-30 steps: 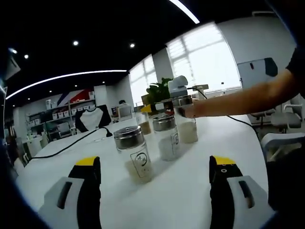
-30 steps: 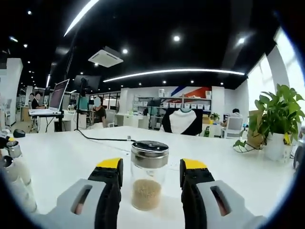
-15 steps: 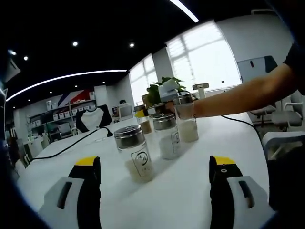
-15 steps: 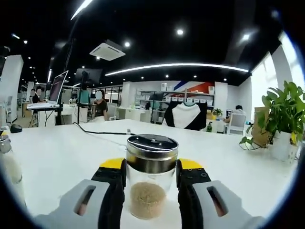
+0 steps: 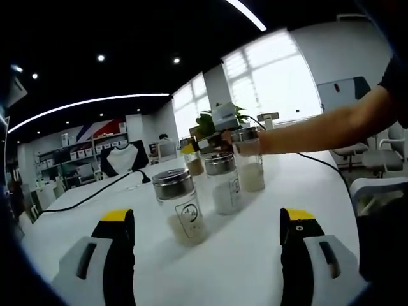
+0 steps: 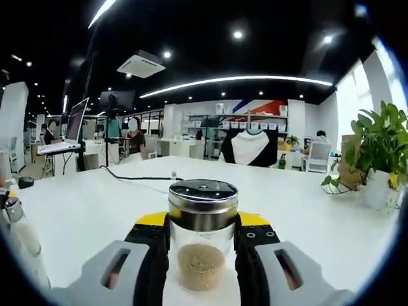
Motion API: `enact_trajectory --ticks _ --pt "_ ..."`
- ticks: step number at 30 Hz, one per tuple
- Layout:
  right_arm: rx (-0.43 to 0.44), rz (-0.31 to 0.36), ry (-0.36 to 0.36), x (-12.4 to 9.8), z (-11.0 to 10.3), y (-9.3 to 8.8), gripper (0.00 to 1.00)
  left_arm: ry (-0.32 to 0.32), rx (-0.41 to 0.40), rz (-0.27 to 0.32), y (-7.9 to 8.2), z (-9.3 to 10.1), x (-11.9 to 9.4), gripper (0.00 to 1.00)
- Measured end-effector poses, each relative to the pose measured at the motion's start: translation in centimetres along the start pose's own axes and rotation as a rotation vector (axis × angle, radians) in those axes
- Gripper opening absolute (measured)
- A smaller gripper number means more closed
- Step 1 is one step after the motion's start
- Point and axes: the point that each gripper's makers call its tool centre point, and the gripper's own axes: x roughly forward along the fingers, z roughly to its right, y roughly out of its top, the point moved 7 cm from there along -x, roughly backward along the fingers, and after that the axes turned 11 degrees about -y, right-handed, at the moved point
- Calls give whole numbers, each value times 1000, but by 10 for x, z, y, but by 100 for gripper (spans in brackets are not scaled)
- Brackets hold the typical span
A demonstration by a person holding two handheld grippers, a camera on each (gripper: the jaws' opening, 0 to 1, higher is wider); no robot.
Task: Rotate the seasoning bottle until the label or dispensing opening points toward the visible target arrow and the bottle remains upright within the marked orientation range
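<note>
Two jaws of the right gripper (image 6: 203, 245) clasp the seasoning bottle (image 6: 203, 234) standing between them on the table (image 6: 89, 210), so turning it upright looks next, while the left gripper (image 5: 207, 239) hangs open short of another bottle (image 5: 180, 205).

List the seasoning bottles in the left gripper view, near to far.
Bottle with pale powder and round label → bottle with white contents → bottle by the person's forearm → brown-filled bottle held in the right gripper.
</note>
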Motion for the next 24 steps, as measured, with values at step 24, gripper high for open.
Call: enact_trajectory --ticks 24 --pt "155 54 -143 -99 37 10 37 -39 1 59 18 7 -5 100"
